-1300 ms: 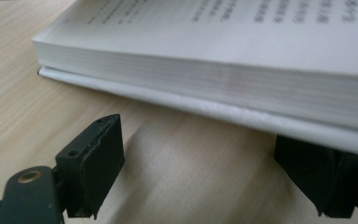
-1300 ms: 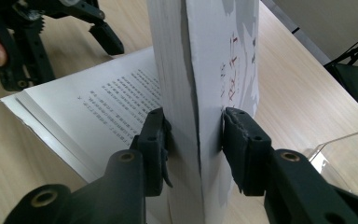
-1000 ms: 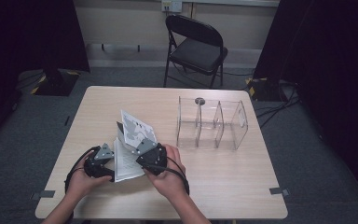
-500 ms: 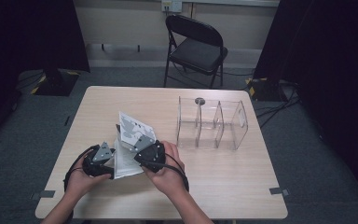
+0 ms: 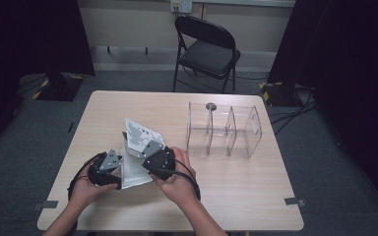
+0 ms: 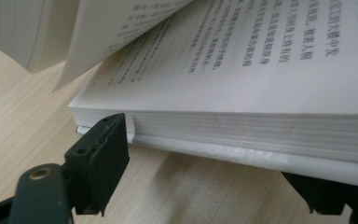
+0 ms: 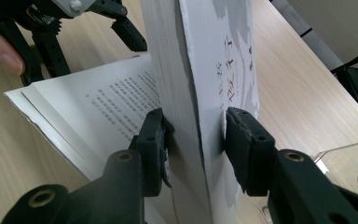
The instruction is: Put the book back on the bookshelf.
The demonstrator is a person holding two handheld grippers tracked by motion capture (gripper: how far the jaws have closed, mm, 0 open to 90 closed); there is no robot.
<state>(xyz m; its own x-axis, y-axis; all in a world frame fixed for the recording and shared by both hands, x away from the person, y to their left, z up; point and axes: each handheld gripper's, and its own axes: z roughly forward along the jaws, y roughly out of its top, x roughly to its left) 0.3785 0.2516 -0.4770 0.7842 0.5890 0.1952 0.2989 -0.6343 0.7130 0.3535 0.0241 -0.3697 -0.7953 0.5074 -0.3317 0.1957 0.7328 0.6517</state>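
1. A paperback book (image 5: 134, 164) lies open on the tabletop (image 5: 236, 196), near the front edge and left of centre, between the person's two hands. It sits close to the person, probably so that both tools reach it without stretching.

2. The right tool (image 7: 193, 135) clamps the front cover and a thick sheaf of pages together and holds them upright. In the right gripper view its pads press on both faces of that stack. Standing this half up exposes the printed pages lying flat below.

3. The left tool (image 6: 205, 163) sits low at the edge of the flat half, its jaws spread wide on either side of the page block. They have just been opening a little, and I see no pad pressing on the paper. It looks placed to steady the lower half or take hold of it.

4. A clear divided organiser (image 5: 224, 130) stands well apart to the right, likely the slot where the book goes.
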